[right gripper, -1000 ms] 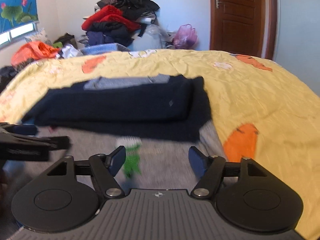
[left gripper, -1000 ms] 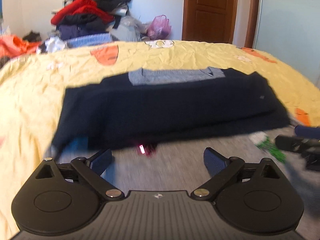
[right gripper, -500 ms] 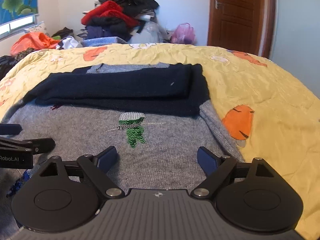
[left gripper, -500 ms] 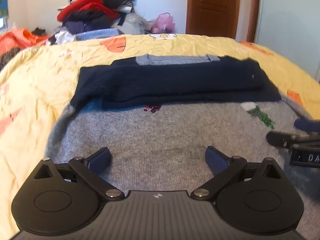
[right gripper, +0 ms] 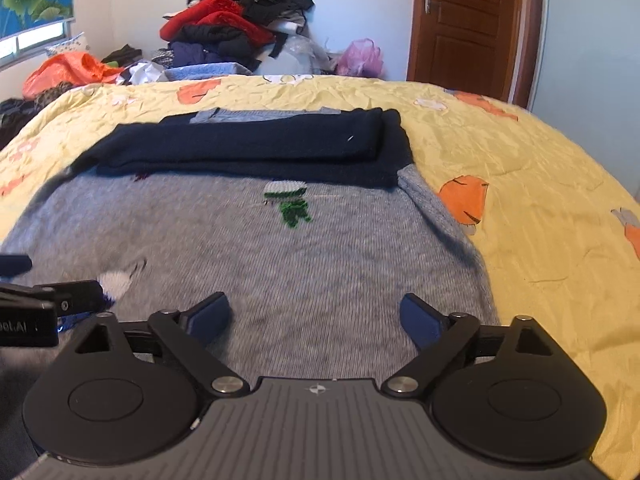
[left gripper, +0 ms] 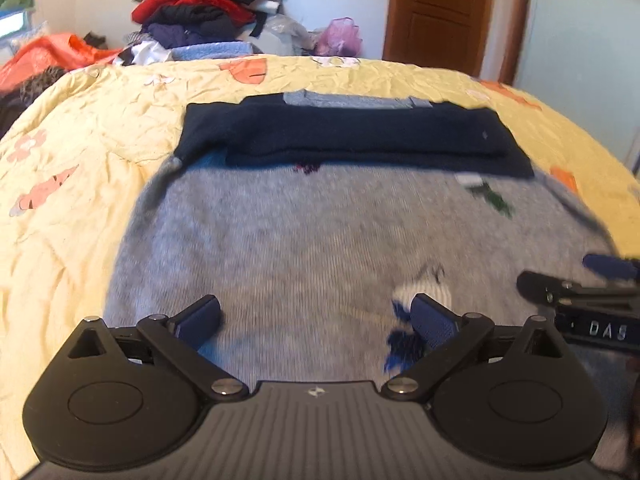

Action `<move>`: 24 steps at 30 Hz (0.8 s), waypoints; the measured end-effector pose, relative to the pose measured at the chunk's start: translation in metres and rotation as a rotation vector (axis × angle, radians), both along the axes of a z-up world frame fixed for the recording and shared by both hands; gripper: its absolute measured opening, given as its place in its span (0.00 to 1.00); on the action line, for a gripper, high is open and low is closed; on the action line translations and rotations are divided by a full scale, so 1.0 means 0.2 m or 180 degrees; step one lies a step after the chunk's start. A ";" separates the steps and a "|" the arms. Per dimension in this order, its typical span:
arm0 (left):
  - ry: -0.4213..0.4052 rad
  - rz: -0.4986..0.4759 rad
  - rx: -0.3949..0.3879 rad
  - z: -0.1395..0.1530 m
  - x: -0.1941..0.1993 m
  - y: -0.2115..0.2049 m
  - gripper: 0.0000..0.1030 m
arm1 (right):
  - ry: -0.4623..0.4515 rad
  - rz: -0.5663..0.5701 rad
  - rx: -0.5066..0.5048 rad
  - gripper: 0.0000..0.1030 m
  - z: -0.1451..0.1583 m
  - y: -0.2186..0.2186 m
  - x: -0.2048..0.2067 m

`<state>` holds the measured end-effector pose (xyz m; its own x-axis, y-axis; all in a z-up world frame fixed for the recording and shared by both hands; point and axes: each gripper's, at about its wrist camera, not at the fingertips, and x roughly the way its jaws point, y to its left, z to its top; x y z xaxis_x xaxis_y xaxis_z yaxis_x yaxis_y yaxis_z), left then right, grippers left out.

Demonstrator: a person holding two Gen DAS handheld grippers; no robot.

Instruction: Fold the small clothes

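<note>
A grey knit sweater (left gripper: pixel 304 248) (right gripper: pixel 248 256) lies flat on the yellow bedspread (left gripper: pixel 80 152) (right gripper: pixel 540 168), its dark navy sleeves (left gripper: pixel 352 140) (right gripper: pixel 256 148) folded across the top. Small knitted motifs show on it: a green one (right gripper: pixel 294 210) and a white-and-blue one (left gripper: pixel 420 300). My left gripper (left gripper: pixel 316 320) hovers open over the sweater's near part, with nothing between its fingers. My right gripper (right gripper: pixel 316 316) is open too, over the sweater's right lower part. Each gripper shows at the edge of the other's view.
A heap of clothes (right gripper: pixel 236 28) (left gripper: pixel 208 12) is piled beyond the far side of the bed. Orange fabric (right gripper: pixel 68 70) lies at the far left. A brown door (right gripper: pixel 468 20) and a pale wardrobe panel (left gripper: pixel 580 60) stand at the back right.
Both grippers have pulled back toward the near edge of the sweater, so more grey knit and the white-and-blue motif now show. Both stayed open.
</note>
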<state>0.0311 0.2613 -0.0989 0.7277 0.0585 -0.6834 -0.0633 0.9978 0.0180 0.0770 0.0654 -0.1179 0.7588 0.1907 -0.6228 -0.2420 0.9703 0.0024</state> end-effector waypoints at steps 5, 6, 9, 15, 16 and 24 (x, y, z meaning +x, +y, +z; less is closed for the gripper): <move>0.0076 0.0003 -0.0011 0.03 -0.06 0.00 1.00 | 0.0067 0.0006 0.0012 0.89 0.04 -0.01 -0.10; 0.0083 0.0003 -0.0034 0.03 -0.09 0.01 1.00 | 0.0089 0.0023 -0.0046 0.90 0.03 -0.01 -0.12; 0.0053 -0.0066 0.0080 0.00 -0.16 -0.01 1.00 | 0.0065 -0.0059 -0.0016 0.91 0.02 -0.03 -0.20; 0.0108 -0.0012 -0.0089 0.02 -0.28 0.00 1.00 | 0.0048 0.0001 -0.0046 0.93 0.01 -0.04 -0.33; 0.0084 -0.0025 0.0004 0.01 -0.30 -0.01 1.00 | 0.0031 -0.0021 -0.0059 0.92 0.01 -0.04 -0.34; -0.0014 -0.0163 0.0104 -0.01 -0.52 -0.02 1.00 | 0.0050 0.0062 -0.0006 0.96 0.01 -0.09 -0.47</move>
